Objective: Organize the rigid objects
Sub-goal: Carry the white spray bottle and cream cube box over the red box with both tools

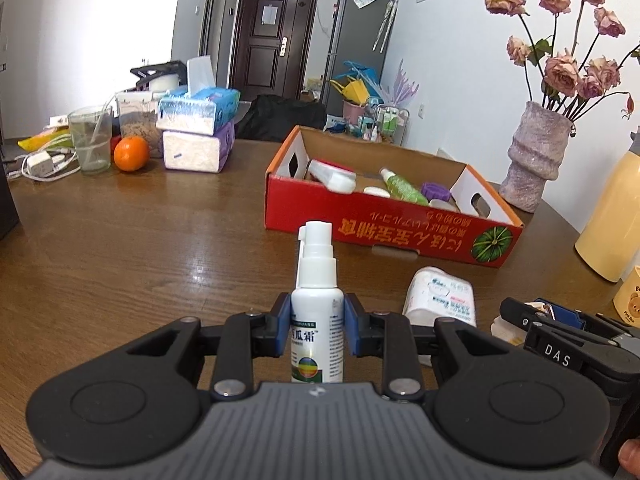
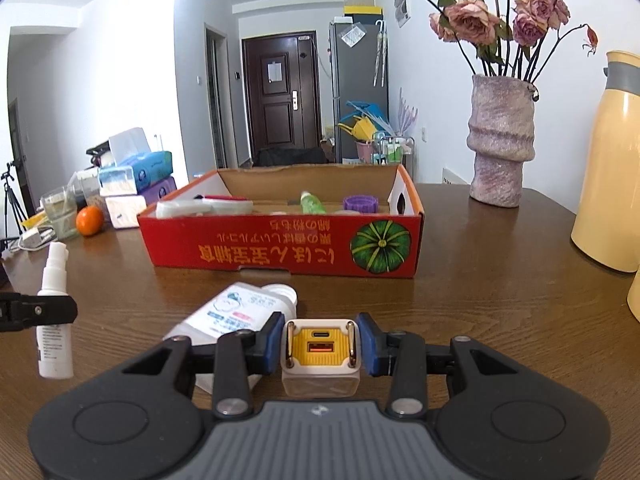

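Several items already in red box point(image 2: 280, 248); left gripper point(image 1: 317, 330) clamps spray bottle point(image 1: 317, 304), right gripper point(image 2: 319, 346) clamps charger point(image 2: 319, 354), white bottle point(image 2: 236, 316) left on desk point(image 2: 500, 300).

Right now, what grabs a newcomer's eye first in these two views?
The red cardboard box mid-table, already holding a few small items. In front of it, each pair of tongs grips something: the left tongs are shut on an upright white spray bottle, the right tongs on a yellow-faced charger. The vase of dried roses stands at back right.
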